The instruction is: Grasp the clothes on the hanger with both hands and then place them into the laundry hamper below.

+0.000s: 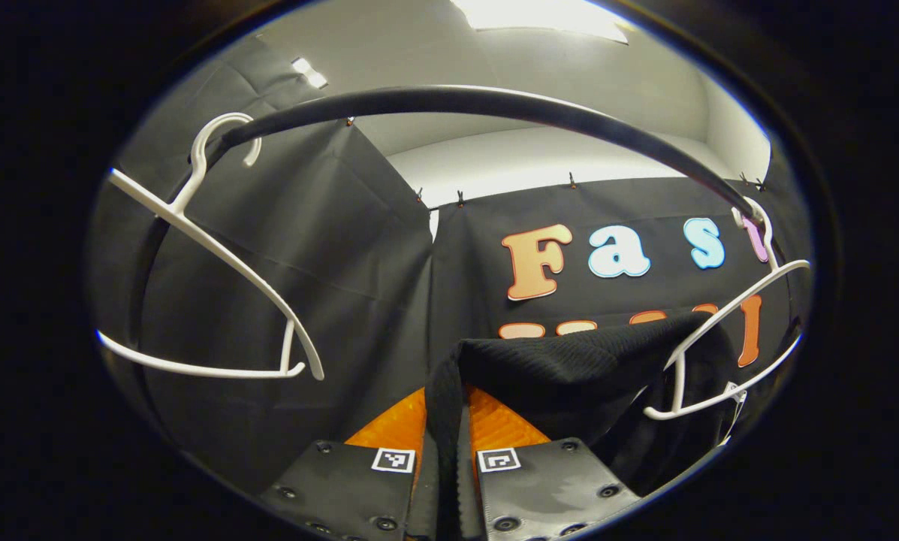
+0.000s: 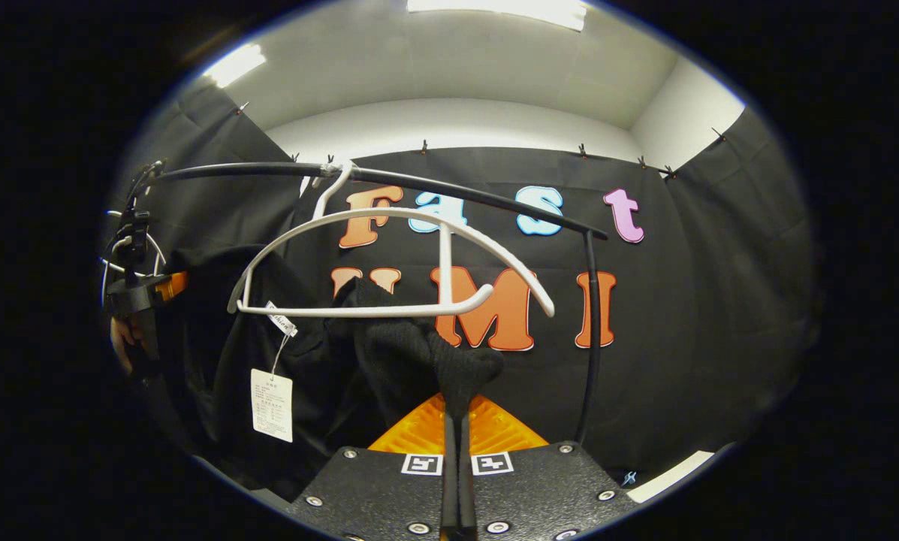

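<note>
My left tongs (image 1: 446,458) are clamped on a fold of the black sweater (image 1: 569,376), which rises ahead of them beside a white hanger (image 1: 727,353). My right tongs (image 2: 457,462) pinch another fold of it just below that hanger on the rail (image 2: 449,188).

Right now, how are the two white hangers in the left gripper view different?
The left hanger is bare, with nothing near it. The right hanger has the black garment at it; I cannot tell whether the cloth is on it or off. The left hanger's hook shows whole; the right hanger's sits at the picture's edge. Both are white and hook over the dark rail.
</note>
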{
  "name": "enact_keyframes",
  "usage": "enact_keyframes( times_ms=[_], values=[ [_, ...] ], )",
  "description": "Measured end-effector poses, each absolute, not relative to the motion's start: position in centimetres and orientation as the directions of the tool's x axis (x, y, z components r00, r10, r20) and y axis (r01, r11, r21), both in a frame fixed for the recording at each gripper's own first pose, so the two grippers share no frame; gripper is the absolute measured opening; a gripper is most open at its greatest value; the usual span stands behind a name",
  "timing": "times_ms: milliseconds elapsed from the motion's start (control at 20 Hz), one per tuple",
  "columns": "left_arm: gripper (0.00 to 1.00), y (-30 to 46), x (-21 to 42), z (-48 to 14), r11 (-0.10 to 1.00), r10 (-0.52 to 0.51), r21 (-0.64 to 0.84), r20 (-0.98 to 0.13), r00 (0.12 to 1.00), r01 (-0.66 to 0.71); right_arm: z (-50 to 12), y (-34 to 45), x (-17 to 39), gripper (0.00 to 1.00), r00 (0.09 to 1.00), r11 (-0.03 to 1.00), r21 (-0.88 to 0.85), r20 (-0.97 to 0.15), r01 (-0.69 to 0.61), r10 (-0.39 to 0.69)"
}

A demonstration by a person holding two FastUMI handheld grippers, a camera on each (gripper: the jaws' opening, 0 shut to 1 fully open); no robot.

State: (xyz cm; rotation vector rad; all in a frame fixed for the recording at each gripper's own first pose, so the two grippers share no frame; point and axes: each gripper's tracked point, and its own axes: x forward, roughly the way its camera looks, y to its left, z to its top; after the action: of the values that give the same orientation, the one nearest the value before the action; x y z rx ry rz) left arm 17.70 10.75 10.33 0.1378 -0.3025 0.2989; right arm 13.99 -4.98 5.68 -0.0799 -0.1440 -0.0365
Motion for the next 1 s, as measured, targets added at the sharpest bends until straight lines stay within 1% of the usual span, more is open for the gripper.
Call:
enact_keyframes(
  times_ms=[50, 100, 150, 200, 300, 350, 400, 500, 550, 600, 650, 800, 1000],
  values=[
    [0.2, 11.3, 18.2, 9.8, 0.944, 0.28, 0.089, 0.298, 0.913, -0.319, 5.4, -4.7, 13.9, 0.0, 0.99, 0.997, -0.068, 0.137, 0.03, -0.021],
    [0.19, 12.0, 18.5, 9.2, 0.941, 0.292, 0.085, 0.284, 0.913, -0.328, 5.4, -4.4, 13.5, 0.0, 0.991, 0.998, -0.06, 0.134, 0.02, -0.012],
    [0.16, 12.5, 18.8, 8.6, 0.939, 0.301, 0.081, 0.276, 0.913, -0.334, 5.2, -4.0, 13.3, 0.0, 0.991, 0.998, -0.056, 0.134, 0.013, -0.006],
    [0.17, 13.2, 18.8, 8.3, 0.939, 0.306, 0.074, 0.271, 0.913, -0.337, 5.4, -3.6, 13.2, 0.0, 0.991, 0.998, -0.055, 0.134, 0.006, 0.002],
    [0.17, 13.7, 17.3, 7.8, 0.944, 0.299, 0.063, 0.254, 0.92, -0.324, 4.8, -2.6, 13.0, 0.0, 0.992, 0.998, -0.06, 0.123, -0.017, 0.024],
    [0.14, 13.3, 16.5, 7.0, 0.947, 0.292, 0.066, 0.24, 0.926, -0.316, 4.3, -1.7, 13.0, 0.0, 0.993, 0.997, -0.063, 0.113, -0.034, 0.041],
    [0.17, 13.1, 16.0, 6.3, 0.947, 0.288, 0.076, 0.231, 0.929, -0.313, 3.6, -0.9, 12.9, 0.0, 0.993, 0.996, -0.073, 0.105, -0.046, 0.053],
    [0.17, 12.4, 15.8, 4.7, 0.953, 0.269, 0.084, 0.208, 0.94, -0.291, 2.3, 0.6, 12.6, 0.0, 0.993, 0.993, -0.098, 0.09, -0.068, 0.077],
    [0.17, 11.7, 15.4, 3.7, 0.959, 0.251, 0.083, 0.185, 0.95, -0.27, 1.4, 1.2, 12.4, 0.0, 0.993, 0.992, -0.095, 0.072, -0.083, 0.09],
    [0.19, 11.1, 15.0, 2.5, 0.965, 0.234, 0.087, 0.157, 0.96, -0.249, 0.2, 2.1, 12.2, 0.0, 0.993, 0.991, -0.088, 0.053, -0.098, 0.103],
    [0.17, 10.7, 14.4, 1.4, 0.967, 0.222, 0.095, 0.132, 0.966, -0.235, -1.0, 2.6, 11.9, 0.0, 0.994, 0.991, -0.081, 0.033, -0.106, 0.109],
    [0.17, 10.3, 12.9, -2.0, 0.97, 0.202, 0.121, 0.068, 0.977, -0.21, -4.3, 3.1, 11.4, 0.0, 0.993, 0.992, -0.063, -0.028, -0.113, 0.111],
    [0.17, 9.7, 11.6, -8.2, 0.977, 0.171, 0.137, -0.064, 0.983, -0.161, -9.3, 2.9, 11.1, 0.0, 0.987, 0.992, -0.061, -0.125, -0.113, 0.104]
  ],
)
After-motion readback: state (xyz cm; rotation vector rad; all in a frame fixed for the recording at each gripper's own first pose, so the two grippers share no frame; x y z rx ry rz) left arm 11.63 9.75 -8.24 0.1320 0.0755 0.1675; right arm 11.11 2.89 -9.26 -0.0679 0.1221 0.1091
